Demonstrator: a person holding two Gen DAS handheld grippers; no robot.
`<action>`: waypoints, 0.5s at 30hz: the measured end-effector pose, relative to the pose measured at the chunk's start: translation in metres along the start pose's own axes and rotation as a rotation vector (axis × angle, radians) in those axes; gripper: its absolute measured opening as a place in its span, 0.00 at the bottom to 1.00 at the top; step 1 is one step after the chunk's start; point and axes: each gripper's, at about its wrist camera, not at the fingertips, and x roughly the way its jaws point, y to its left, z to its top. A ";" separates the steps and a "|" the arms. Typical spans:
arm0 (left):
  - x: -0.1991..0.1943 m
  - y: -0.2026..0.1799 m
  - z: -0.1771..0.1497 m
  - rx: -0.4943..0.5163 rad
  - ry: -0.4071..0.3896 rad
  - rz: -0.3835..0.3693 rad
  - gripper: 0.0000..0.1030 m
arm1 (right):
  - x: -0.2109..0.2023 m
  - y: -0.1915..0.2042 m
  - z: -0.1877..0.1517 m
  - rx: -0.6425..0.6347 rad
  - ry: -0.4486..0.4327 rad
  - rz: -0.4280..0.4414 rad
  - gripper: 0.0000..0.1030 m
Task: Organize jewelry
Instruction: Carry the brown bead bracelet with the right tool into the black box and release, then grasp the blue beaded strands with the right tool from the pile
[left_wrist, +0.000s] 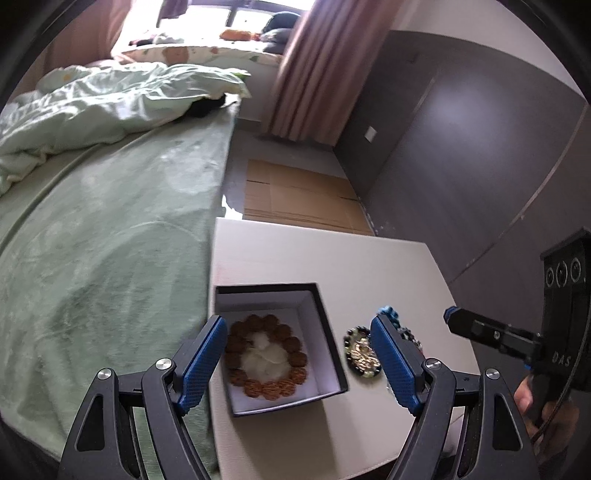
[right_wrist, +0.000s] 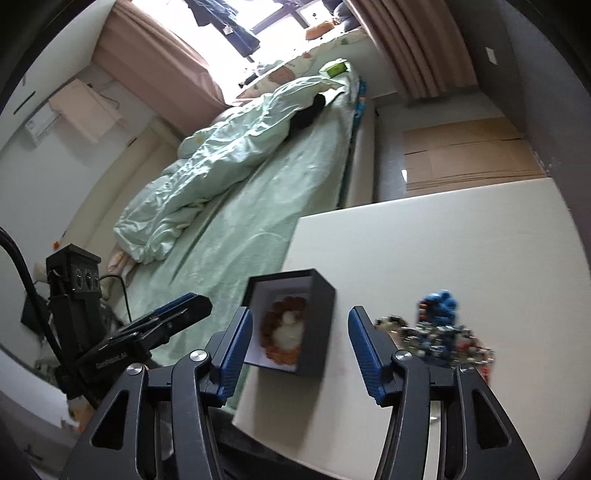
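Note:
A black box with a white lining (left_wrist: 325, 347) stands on the white table (left_wrist: 332, 258). A brown bead bracelet (left_wrist: 266, 354) lies inside it around a white pad. My left gripper (left_wrist: 299, 362) is open and empty, hovering over the box. A dark beaded bracelet with gold trim (left_wrist: 362, 352) lies right of the box, with blue beads (left_wrist: 389, 314) behind my right finger. In the right wrist view the box (right_wrist: 314, 325) holds the bracelet (right_wrist: 284, 332), and a jewelry pile (right_wrist: 436, 328) lies to its right. My right gripper (right_wrist: 299, 347) is open and empty.
A bed with a green sheet (left_wrist: 92, 240) runs along the table's left edge, with a crumpled duvet (left_wrist: 92, 99). Flattened cardboard (left_wrist: 299, 199) lies on the floor beyond the table. A grey wall (left_wrist: 461, 147) is to the right. The other gripper (left_wrist: 491, 336) shows at the right.

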 end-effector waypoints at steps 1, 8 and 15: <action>0.002 -0.004 -0.001 0.009 0.003 -0.002 0.78 | -0.003 -0.003 0.000 0.005 0.002 -0.011 0.53; 0.020 -0.038 -0.001 0.081 0.052 -0.054 0.78 | -0.009 -0.038 -0.005 0.077 0.048 -0.134 0.53; 0.037 -0.070 0.010 0.163 0.117 -0.055 0.72 | -0.007 -0.082 -0.013 0.155 0.103 -0.216 0.53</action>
